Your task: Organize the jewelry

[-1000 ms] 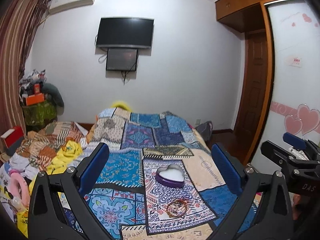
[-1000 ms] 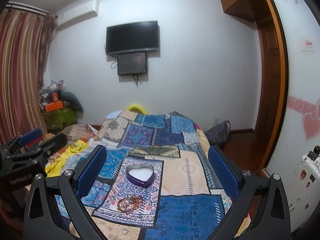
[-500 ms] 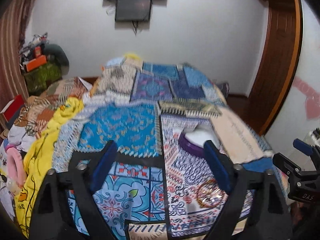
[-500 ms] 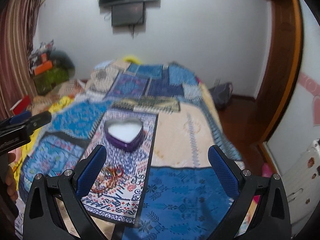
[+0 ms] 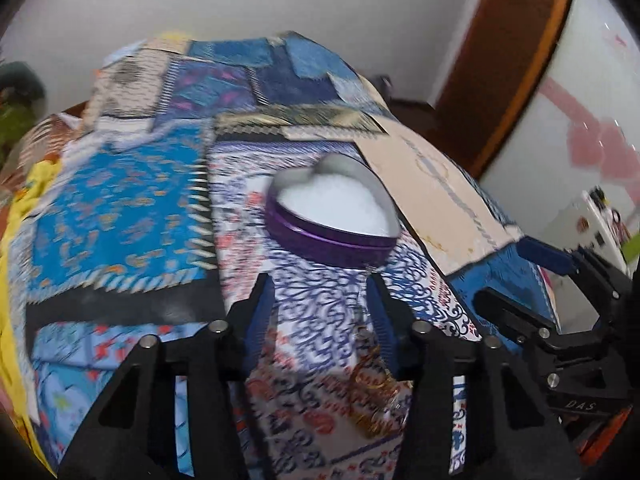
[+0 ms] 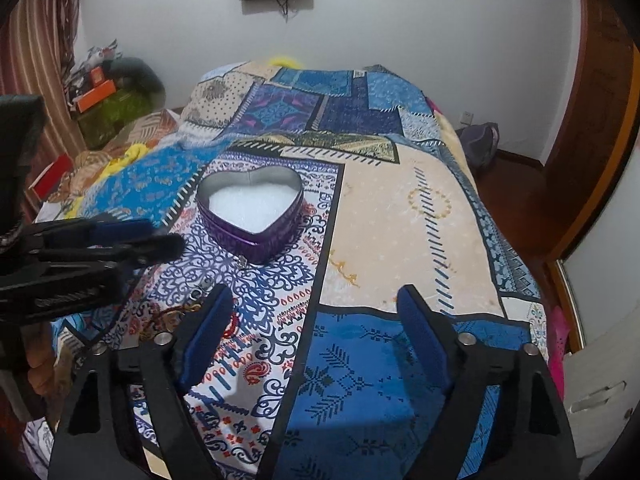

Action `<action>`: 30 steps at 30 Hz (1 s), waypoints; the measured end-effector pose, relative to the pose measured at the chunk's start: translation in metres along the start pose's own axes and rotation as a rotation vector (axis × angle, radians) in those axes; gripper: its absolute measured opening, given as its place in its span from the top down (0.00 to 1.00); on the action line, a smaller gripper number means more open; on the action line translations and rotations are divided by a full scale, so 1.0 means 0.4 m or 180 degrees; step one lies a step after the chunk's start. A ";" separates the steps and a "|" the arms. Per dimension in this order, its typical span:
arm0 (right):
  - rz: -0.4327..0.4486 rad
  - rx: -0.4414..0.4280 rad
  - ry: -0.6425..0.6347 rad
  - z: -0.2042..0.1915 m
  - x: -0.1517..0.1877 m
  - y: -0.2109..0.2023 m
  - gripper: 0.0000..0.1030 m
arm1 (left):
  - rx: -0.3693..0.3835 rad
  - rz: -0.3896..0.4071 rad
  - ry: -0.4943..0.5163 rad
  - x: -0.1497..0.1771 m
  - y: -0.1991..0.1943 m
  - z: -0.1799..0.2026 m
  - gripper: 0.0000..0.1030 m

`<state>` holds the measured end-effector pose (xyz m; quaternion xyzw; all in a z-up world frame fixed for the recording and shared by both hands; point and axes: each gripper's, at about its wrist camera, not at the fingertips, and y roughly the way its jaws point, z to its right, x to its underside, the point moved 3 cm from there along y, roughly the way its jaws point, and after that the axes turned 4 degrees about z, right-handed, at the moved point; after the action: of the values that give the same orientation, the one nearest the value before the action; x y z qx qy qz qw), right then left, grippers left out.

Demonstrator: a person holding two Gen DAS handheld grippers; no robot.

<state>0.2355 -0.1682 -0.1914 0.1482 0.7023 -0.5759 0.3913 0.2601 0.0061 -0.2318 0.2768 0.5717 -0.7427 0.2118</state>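
A purple heart-shaped tin (image 5: 334,216) with a white lining stands open on the patterned bedspread (image 5: 120,208); it also shows in the right wrist view (image 6: 252,216). A small heap of gold and red jewelry (image 5: 374,392) lies on the spread just in front of the tin, partly behind my left gripper's right finger. My left gripper (image 5: 320,296) is open and empty, low over the spread, between the jewelry and the tin. My right gripper (image 6: 314,312) is open and empty above the spread, right of the tin. The jewelry (image 6: 176,316) is partly hidden there.
The bed fills both views. Clothes and boxes (image 6: 108,96) are piled at the left. A wooden door (image 6: 592,100) and floor lie to the right, with a dark bag (image 6: 480,140) by the wall. The left gripper (image 6: 80,256) crosses the right wrist view.
Both grippers have tilted down and moved closer to the bed. The left gripper's jaws have narrowed and it now sits low by the jewelry and the tin.
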 end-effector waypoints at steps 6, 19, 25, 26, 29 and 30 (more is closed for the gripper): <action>-0.0040 -0.0073 0.0010 0.011 0.004 0.007 0.37 | 0.0212 -0.0292 0.0128 -0.003 0.080 0.037 0.73; -0.0094 -0.0211 0.0050 0.019 0.005 0.021 0.49 | 0.0190 -0.0300 0.0227 -0.012 0.121 0.057 0.92; -0.0152 -0.0333 0.0007 0.001 0.006 0.025 0.60 | 0.0099 -0.0081 0.0137 -0.015 0.056 0.024 0.92; -0.0160 -0.0359 -0.0003 -0.005 0.006 0.024 0.61 | 0.0095 -0.0045 0.0108 -0.015 0.042 0.017 0.92; -0.0175 -0.0444 -0.0055 -0.026 0.002 0.020 0.63 | 0.0092 0.0033 0.0010 -0.009 -0.008 -0.012 0.92; -0.0178 -0.0473 -0.0066 -0.033 0.003 0.018 0.63 | 0.0076 0.0051 -0.0003 -0.004 -0.020 -0.018 0.92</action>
<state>0.2345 -0.1540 -0.1967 0.0931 0.7429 -0.5344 0.3922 0.2575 0.0153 -0.2262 0.2836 0.5604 -0.7479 0.2147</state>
